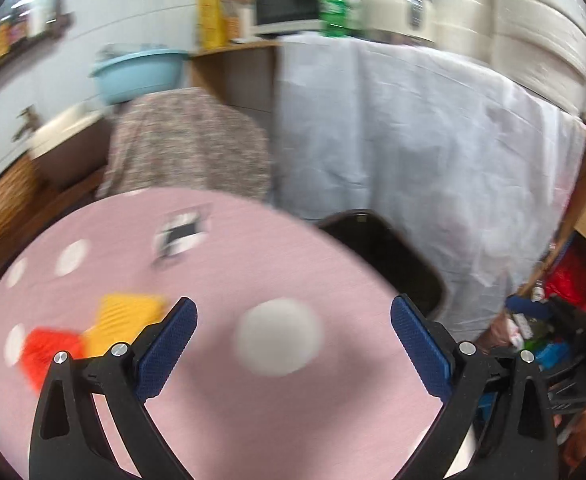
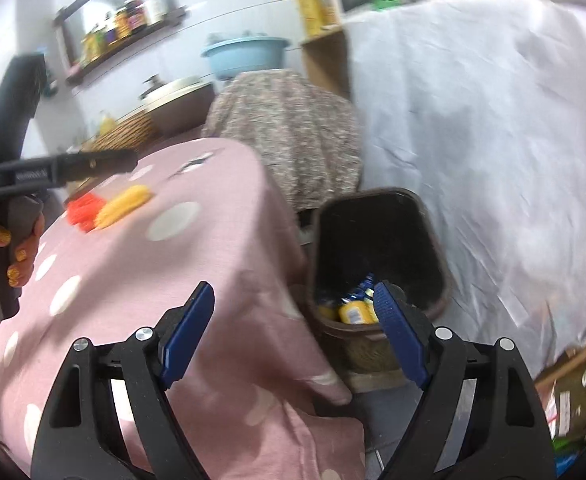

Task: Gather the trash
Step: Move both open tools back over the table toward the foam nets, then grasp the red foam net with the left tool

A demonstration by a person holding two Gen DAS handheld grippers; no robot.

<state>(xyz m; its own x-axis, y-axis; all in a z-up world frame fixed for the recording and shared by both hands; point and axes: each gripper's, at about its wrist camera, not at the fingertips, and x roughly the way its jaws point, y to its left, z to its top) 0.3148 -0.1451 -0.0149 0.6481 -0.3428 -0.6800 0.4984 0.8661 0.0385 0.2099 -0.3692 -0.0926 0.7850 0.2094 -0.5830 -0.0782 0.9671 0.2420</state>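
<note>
Trash [image 2: 355, 312] inside dark rounded bin [image 2: 437, 264]; 2 tools, left [image 1: 293, 314] and right [image 2: 295, 300], wide, empty.

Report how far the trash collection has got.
Done: yellow and blue packaging already lies inside the brown bin beside the table. In hand: nothing; the left gripper and right gripper are both open and empty. Left: a yellow item and a red item remain on the pink dotted tablecloth.
</note>
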